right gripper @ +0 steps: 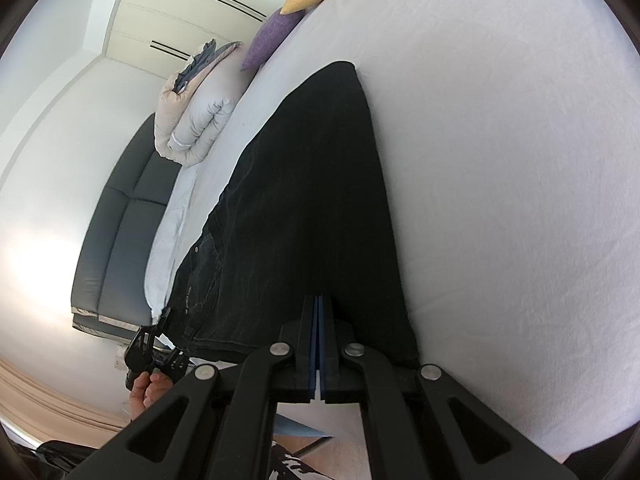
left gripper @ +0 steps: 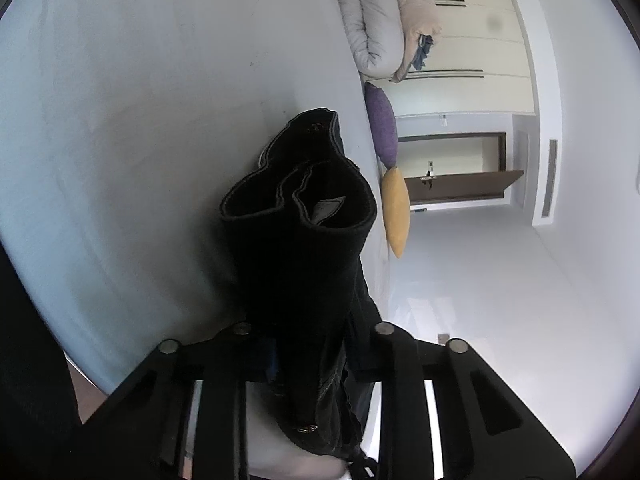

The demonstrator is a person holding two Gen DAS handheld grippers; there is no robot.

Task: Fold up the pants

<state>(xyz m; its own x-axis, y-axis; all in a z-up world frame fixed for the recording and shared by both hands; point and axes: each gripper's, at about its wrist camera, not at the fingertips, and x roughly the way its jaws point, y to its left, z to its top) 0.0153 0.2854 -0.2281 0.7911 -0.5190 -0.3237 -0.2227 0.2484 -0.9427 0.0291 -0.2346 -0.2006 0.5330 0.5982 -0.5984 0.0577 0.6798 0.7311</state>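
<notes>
Black denim pants [right gripper: 304, 200] lie along the near edge of a bed [right gripper: 500, 160], one end pinched by a gripper.

The left gripper [left gripper: 308, 360] has its fingers clamped on the waistband end, where rivets and stitched seams show; the thick cloth stands up in a rolled, tube-like fold with a pale label inside. The right gripper [right gripper: 320, 344] has its blue-padded fingers pressed together at the pants' near hem; whether cloth is caught between them is unclear. The bedsheet is smooth, pale grey. At the far edge sit a purple cushion [left gripper: 382, 124], a mustard cushion [left gripper: 396, 212] and a puffy rolled quilt [left gripper: 380, 16].
</notes>
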